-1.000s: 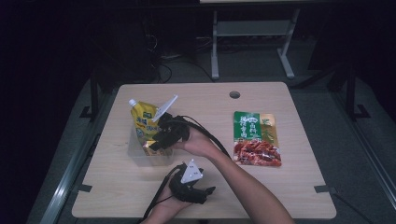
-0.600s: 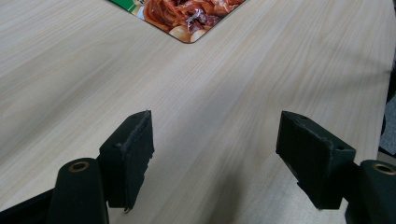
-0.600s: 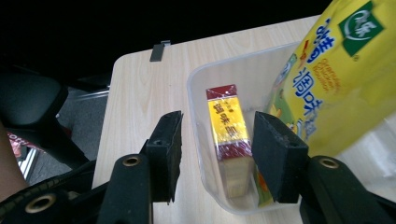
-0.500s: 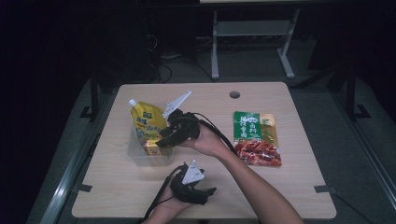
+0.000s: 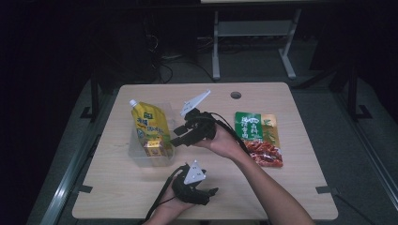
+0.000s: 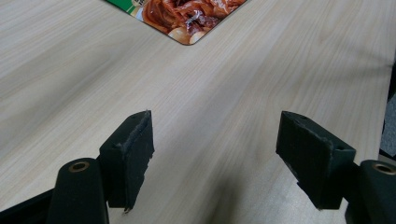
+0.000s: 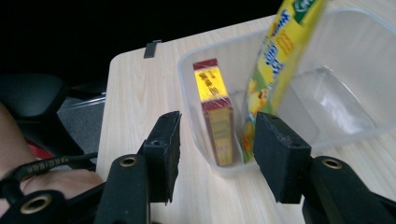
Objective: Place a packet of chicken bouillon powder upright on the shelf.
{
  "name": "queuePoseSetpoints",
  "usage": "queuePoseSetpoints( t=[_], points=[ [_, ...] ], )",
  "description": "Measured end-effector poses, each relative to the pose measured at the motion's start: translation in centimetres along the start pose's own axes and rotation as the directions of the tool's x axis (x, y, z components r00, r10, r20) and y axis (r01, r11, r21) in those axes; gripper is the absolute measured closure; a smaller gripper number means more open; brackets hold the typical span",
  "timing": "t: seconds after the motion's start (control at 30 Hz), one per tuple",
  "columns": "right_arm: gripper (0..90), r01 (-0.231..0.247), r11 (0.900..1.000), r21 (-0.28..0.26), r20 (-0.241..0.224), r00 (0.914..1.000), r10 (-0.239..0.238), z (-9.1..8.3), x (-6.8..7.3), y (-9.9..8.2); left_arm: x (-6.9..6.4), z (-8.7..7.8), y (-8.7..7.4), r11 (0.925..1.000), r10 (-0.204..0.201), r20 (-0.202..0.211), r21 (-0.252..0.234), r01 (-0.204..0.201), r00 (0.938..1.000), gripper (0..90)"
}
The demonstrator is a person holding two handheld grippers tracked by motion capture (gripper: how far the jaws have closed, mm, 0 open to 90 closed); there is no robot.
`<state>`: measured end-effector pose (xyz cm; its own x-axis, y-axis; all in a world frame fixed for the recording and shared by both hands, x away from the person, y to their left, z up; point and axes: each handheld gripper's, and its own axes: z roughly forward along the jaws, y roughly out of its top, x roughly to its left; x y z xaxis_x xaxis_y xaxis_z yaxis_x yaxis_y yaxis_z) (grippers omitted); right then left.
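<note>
right gripper [image 7: 212,154]: jaws apart, nothing between them, just been opening, backing off the tub to fetch more | tub [image 7: 299,140] just ahead: holding box [image 7: 215,116] upright, pouch [image 7: 275,70] leaning beside it | left gripper [image 6: 215,163]: resting agape on table [image 6: 70,84], empty | packet [image 6: 187,18] lying farther ahead, waiting its turn

**What the Views Cut Off or Obscure**

In the left gripper view, the red-and-green food packet [image 6: 180,16] is cut by the top edge, leaving one corner. In the right gripper view, the yellow pouch [image 7: 275,65] is blurred and runs off the top. The small box [image 7: 215,116] carries print too small to read, and the clear tub [image 7: 327,70] is cropped at the right.
</note>
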<state>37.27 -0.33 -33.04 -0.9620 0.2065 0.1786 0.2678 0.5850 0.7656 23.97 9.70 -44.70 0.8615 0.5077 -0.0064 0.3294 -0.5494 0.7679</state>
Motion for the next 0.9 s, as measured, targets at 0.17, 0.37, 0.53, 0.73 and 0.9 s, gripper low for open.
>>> queuePoseSetpoints(
  t=[0.17, 0.37, 0.53, 0.73, 0.9],
  points=[
    [49.5, -0.022, 0.9997, -0.010, 0.016, 0.9996, 0.023, -1.0, -0.3, -0.7, 0.0, 0.1, 0.0, 1.0000, -0.002, -0.003, -0.001, 0.002, 1.0000, 27.0],
    [47.9, -0.046, 0.9988, -0.015, 0.024, 0.9986, 0.046, -1.8, -0.7, -1.4, 0.0, 0.1, 0.0, 0.9997, -0.021, -0.003, -0.010, 0.021, 0.9998, 27.0],
    [47.4, -0.059, 0.9980, -0.021, 0.044, 0.9972, 0.060, -2.6, -1.1, -2.1, 0.1, 0.0, 0.0, 0.9997, -0.022, -0.005, -0.007, 0.022, 0.9998, 27.0],
    [45.0, -0.090, 0.9957, -0.022, 0.075, 0.9930, 0.092, -3.9, -1.7, -3.1, 0.2, 0.0, 0.1, 0.9999, -0.014, -0.008, -0.004, 0.014, 0.9999, 27.0],
    [43.9, -0.132, 0.9903, -0.042, 0.094, 0.9863, 0.136, -5.2, -2.1, -4.2, 0.1, 0.1, 0.1, 0.9999, -0.015, -0.006, -0.007, 0.015, 0.9999, 26.6]
  ],
)
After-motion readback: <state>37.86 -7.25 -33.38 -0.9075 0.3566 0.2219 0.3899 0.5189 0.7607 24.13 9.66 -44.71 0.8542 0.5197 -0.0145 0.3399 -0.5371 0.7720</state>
